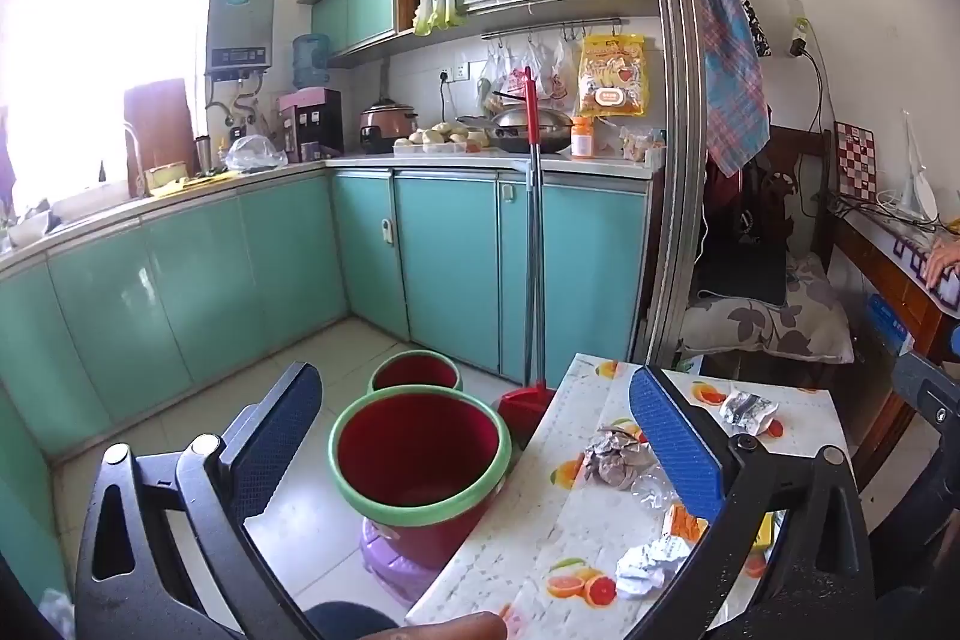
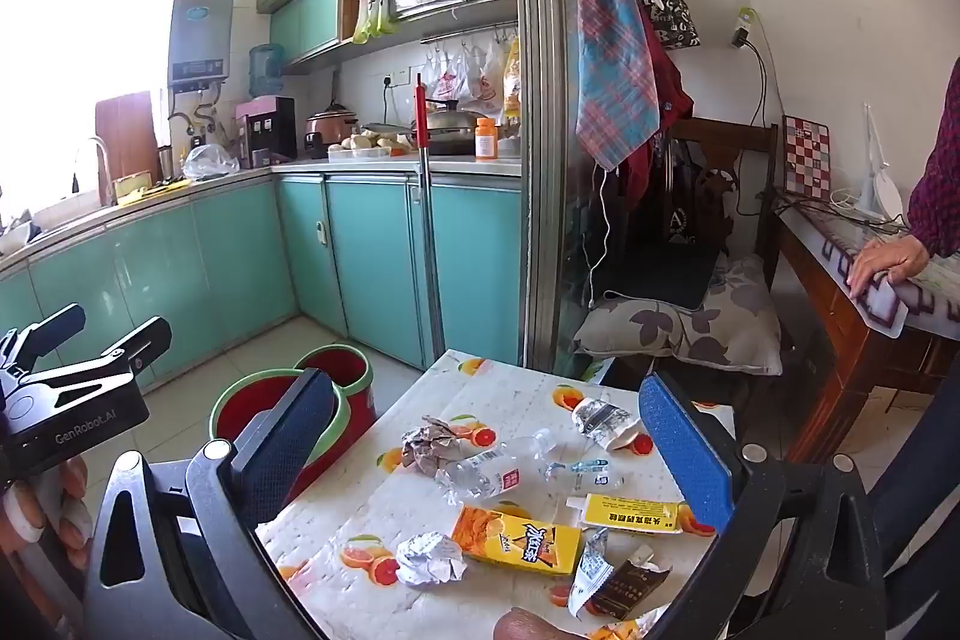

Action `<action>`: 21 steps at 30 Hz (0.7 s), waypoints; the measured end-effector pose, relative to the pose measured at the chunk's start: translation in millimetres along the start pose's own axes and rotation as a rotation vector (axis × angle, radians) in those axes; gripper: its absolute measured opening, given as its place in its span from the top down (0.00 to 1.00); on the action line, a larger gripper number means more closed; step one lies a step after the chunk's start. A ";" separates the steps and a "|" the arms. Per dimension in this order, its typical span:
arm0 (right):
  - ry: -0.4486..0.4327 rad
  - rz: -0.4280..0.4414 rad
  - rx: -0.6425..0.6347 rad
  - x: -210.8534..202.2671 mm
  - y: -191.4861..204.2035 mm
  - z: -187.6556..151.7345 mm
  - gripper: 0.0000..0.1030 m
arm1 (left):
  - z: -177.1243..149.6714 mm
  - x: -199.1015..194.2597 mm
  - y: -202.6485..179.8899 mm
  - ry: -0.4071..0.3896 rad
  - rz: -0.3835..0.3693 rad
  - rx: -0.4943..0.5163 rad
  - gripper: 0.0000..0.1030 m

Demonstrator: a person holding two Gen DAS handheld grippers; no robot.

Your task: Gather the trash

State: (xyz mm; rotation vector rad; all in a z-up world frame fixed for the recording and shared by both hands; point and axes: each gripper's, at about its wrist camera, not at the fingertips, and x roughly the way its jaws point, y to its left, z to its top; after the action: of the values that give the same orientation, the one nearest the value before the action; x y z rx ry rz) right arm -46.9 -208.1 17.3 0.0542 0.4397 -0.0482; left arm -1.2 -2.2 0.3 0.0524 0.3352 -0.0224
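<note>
Yellow carton [image 2: 516, 541] lying flat on table [image 2: 336, 520], long axis left-right, both hand-held grippers [image 2: 486, 442] spread apart

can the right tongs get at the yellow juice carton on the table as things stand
Probably yes. The right tongs stand open and empty above the table, and the yellow juice carton lies flat just ahead with nothing on top; only a crumpled foil ball sits close beside it.
</note>
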 end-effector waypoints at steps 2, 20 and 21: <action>0.002 0.000 -0.001 0.1 0.1 0.1 0.00 | -0.4 -1.2 3.9 0.003 0.004 -0.039 0.00; 0.004 0.000 -0.003 1.9 1.4 1.2 0.00 | 1.4 2.3 5.3 0.001 0.010 -0.020 0.00; 0.004 0.001 -0.002 0.1 3.5 1.4 0.00 | 1.3 2.4 5.4 0.001 0.010 -0.019 0.00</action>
State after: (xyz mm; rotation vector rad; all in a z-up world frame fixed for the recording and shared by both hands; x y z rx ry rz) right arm -46.0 -204.7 18.7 0.0522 0.4441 -0.0464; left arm 1.6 3.1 0.9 0.0351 0.3360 -0.0095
